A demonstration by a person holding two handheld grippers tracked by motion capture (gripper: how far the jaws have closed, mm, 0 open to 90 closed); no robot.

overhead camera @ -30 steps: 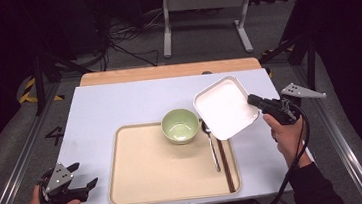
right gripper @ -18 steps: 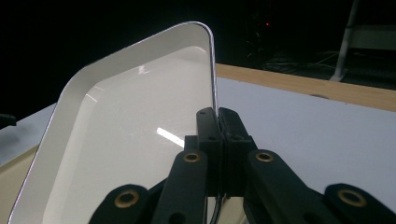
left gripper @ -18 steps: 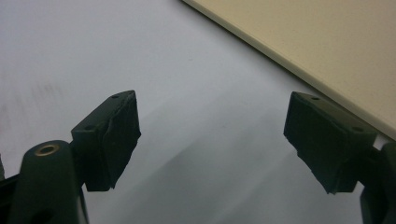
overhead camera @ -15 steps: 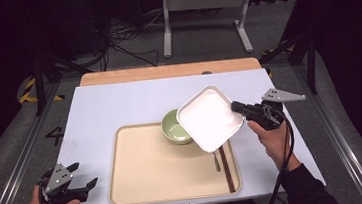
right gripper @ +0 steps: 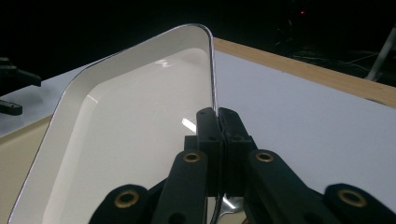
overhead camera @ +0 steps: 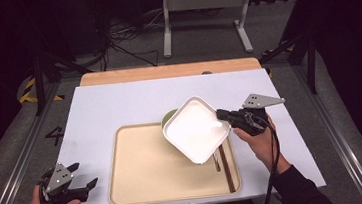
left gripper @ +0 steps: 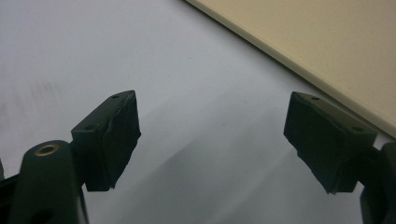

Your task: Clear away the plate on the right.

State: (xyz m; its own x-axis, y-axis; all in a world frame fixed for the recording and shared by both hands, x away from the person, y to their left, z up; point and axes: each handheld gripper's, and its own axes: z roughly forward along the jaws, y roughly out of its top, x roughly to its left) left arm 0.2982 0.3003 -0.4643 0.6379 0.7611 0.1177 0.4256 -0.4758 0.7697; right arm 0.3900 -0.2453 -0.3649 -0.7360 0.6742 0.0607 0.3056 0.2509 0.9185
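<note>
A white square plate [overhead camera: 195, 129] hangs tilted above the right part of the beige tray [overhead camera: 145, 165], held by its right rim. My right gripper [overhead camera: 222, 114] is shut on that rim; in the right gripper view the jaws pinch the plate's edge [right gripper: 212, 98] and my right gripper [right gripper: 218, 122] points along it. A green bowl [overhead camera: 170, 116] peeks out behind the plate. Chopsticks [overhead camera: 226, 170] and a metal spoon [overhead camera: 216, 162] lie on the tray's right side, partly under the plate. My left gripper [overhead camera: 83, 175] rests open at the table's front left, [left gripper: 210, 135] over bare white table.
The white table top [overhead camera: 119, 105] has a wooden strip [overhead camera: 166, 72] along its far edge. A metal stand [overhead camera: 200, 9] and cables are on the floor beyond. The tray's corner [left gripper: 336, 51] lies to the right of the left gripper.
My right gripper has carried the plate leftward and slightly down, from beside the tray to over its right part, now covering most of the bowl. The left gripper stayed put.
</note>
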